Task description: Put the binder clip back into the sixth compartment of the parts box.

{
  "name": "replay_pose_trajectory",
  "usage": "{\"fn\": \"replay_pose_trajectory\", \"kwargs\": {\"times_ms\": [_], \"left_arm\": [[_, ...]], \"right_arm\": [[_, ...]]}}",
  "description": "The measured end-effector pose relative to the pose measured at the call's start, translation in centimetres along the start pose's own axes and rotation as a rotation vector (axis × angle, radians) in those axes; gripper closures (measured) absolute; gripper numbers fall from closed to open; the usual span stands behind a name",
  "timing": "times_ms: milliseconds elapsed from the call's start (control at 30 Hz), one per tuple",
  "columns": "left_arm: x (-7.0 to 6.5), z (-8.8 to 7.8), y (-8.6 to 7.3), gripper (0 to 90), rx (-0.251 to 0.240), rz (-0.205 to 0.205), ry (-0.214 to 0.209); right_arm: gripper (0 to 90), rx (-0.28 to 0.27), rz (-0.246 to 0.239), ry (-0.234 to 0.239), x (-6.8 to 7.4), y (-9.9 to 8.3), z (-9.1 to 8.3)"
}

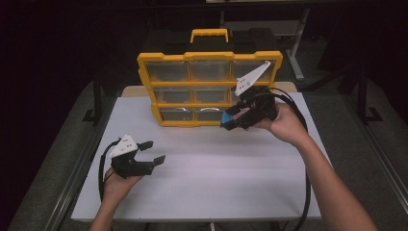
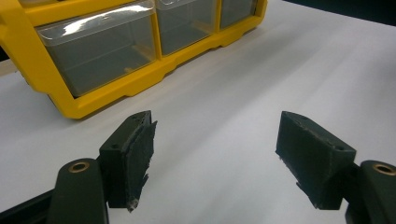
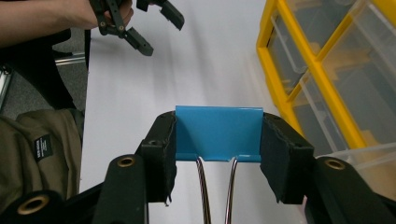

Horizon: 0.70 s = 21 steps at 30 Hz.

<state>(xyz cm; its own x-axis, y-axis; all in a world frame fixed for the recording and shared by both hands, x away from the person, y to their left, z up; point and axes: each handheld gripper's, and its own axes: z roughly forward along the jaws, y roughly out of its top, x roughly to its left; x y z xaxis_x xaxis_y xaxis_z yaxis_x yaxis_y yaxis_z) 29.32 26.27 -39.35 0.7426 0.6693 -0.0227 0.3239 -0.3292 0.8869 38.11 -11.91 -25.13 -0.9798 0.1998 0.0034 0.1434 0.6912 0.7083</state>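
**Binder Clip Transfer to Organizer Drawer**

The blue binder clip [image 3: 217, 132] is clamped between the pads of the right gripper [image 1: 230, 118], held above the table [image 1: 202, 192] just in front of the yellow drawer organizer [image 1: 210, 57]. The clip's long axis spans the jaws; its wire handles trail back toward the gripper body. The grip should be kept firm and the clip kept level during approach to a drawer. The left gripper [image 1: 153, 151] is held apart, empty, near the table.
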Motion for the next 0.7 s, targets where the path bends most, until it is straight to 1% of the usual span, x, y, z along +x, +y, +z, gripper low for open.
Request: {"fn": "replay_pose_trajectory", "kwargs": {"times_ms": [33,100,300,333,433,467,700], "left_arm": [[0.0,0.0,0.0,27.7,-0.001,0.003,-0.001],[-0.1,0.1,0.0,27.7,-0.010,-0.005,-0.001],[0.0,0.0,0.0,27.7,-0.005,-0.003,0.002],[0.0,0.0,0.0,27.7,-0.005,-0.007,0.001],[0.0,0.0,0.0,27.7,-0.006,0.003,0.002],[0.1,0.0,0.0,27.7,-0.008,0.001,0.002],[0.0,0.0,0.0,27.7,-0.007,-0.002,0.001]], "right_arm": [[48.6,0.002,0.001,-0.004,-0.1,0.1,-0.2],[48.6,0.000,0.002,-0.011,-0.3,0.4,-0.5],[48.5,-0.017,0.031,-0.016,-0.8,1.1,-1.6],[48.6,-0.017,0.019,-0.023,-1.0,1.2,-1.7],[48.6,-0.012,0.027,-0.026,-1.3,1.6,-1.9],[48.6,-0.013,0.021,-0.031,-1.4,1.6,-2.0],[48.6,-0.008,0.029,-0.041,-2.1,2.2,-2.6]]}}
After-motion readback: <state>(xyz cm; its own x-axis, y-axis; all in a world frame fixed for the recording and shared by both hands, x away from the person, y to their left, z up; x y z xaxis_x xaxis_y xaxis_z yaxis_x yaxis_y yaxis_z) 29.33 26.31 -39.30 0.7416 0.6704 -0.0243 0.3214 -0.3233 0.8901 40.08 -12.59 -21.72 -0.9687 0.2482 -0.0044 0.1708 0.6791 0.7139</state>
